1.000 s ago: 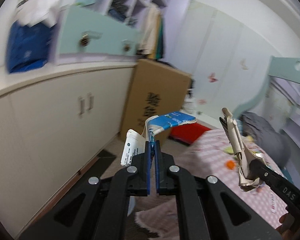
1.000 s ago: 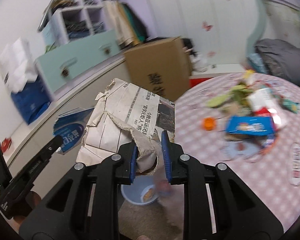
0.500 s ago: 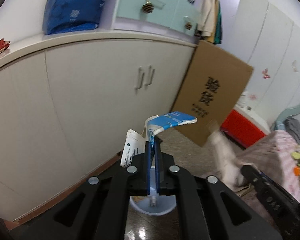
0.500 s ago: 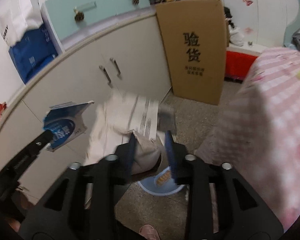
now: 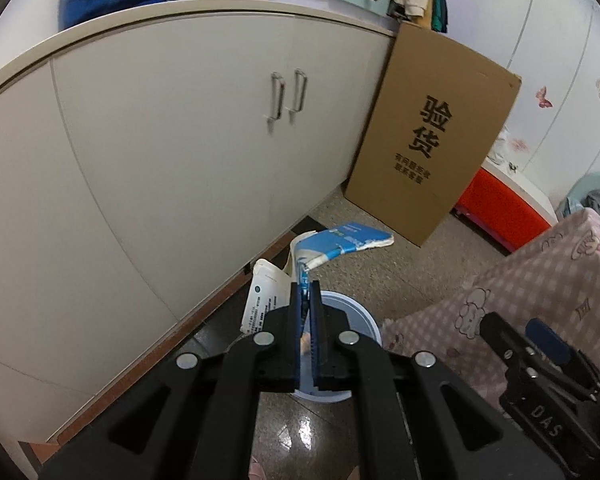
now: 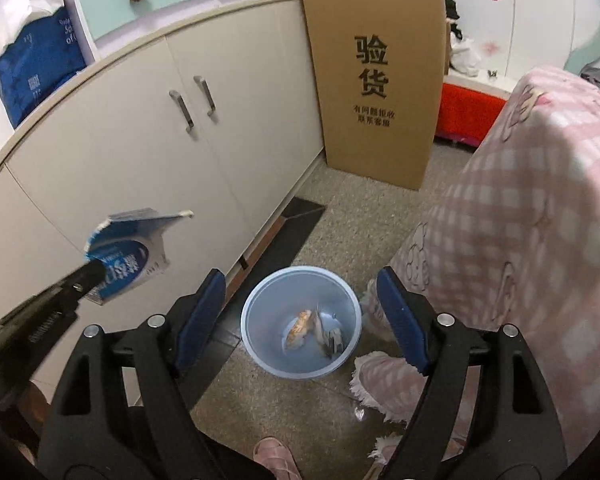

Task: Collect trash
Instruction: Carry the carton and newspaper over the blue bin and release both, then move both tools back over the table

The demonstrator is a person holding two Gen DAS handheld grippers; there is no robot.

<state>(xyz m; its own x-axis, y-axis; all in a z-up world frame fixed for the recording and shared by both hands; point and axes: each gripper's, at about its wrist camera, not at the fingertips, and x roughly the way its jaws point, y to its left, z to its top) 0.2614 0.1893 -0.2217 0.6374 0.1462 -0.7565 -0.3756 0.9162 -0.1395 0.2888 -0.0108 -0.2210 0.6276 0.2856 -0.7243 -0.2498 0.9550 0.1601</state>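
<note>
Ahead of both grippers runs a long white cabinet (image 6: 148,152), with a tall cardboard box (image 6: 376,80) leaning against its far end. To the right of the right gripper (image 6: 304,312) hangs a pink checked tablecloth (image 6: 520,220), its fringe reaching the floor just beside that gripper's right finger.

Directly below and between the right gripper's spread fingers stands a pale blue bin (image 6: 256,344) on the speckled floor. The jaws stand wide apart and hold nothing. Inside the bin lie a few scraps of trash (image 6: 314,330), an orange-tinted piece and some crumpled paper, so part of the collecting appears done.

The left gripper (image 5: 309,292) is clamped tight on a torn blue-and-white wrapper (image 5: 340,244), which sticks up and forward past its fingertips, with a white flap folded back to the left. In the left wrist view the bin's rim shows just under and beyond the closed fingers, so the wrapper seems to hover over or near the bin's edge.

What remains, judging from this, is to let the wrapper fall into the bin. Whether more trash is left on the table cannot be told here.
</note>
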